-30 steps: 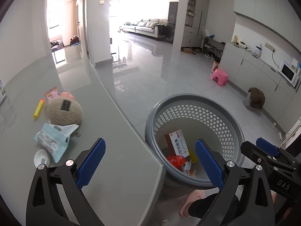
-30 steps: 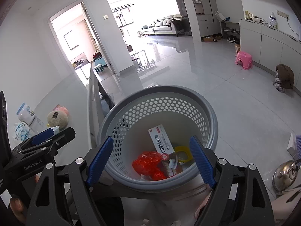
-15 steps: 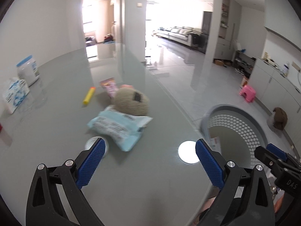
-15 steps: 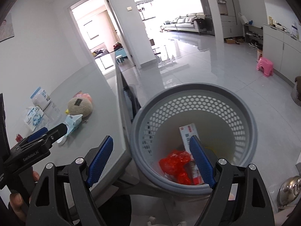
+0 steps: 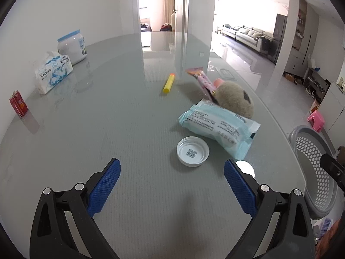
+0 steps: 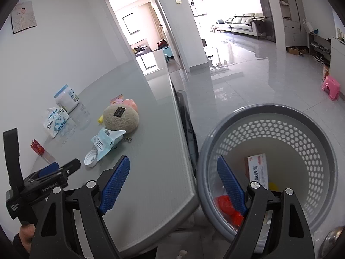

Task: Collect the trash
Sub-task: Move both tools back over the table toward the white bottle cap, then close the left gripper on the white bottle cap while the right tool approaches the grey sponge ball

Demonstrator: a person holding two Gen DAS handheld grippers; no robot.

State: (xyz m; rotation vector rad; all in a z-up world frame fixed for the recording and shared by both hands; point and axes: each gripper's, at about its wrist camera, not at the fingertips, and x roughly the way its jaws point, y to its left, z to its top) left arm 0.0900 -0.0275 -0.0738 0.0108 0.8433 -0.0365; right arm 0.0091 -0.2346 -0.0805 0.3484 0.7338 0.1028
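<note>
Left gripper [image 5: 172, 185] low over the grey table [image 5: 107, 140], jaws spread wide, nothing between them. Just beyond, at one o'clock, white lid [image 5: 193, 152] lying open side up. Touching its far edge, pale blue wipes packet [image 5: 217, 127], leaning against fuzzy beige ball [image 5: 235, 99]. Pink tube [image 5: 202, 79] behind that, yellow marker [image 5: 169, 83] at twelve o'clock. Out at ten o'clock, red can [image 5: 18, 103], tissue pack [image 5: 52, 71], white jar [image 5: 71, 43].

Right gripper [image 6: 173, 181] gaping wide as well, empty, straddling table edge and grey perforated basket [image 6: 301, 129]. Down in the basket at three o'clock, white carton [image 6: 257, 170], red wrapper [image 6: 224, 202], something yellow [image 6: 273, 186].
</note>
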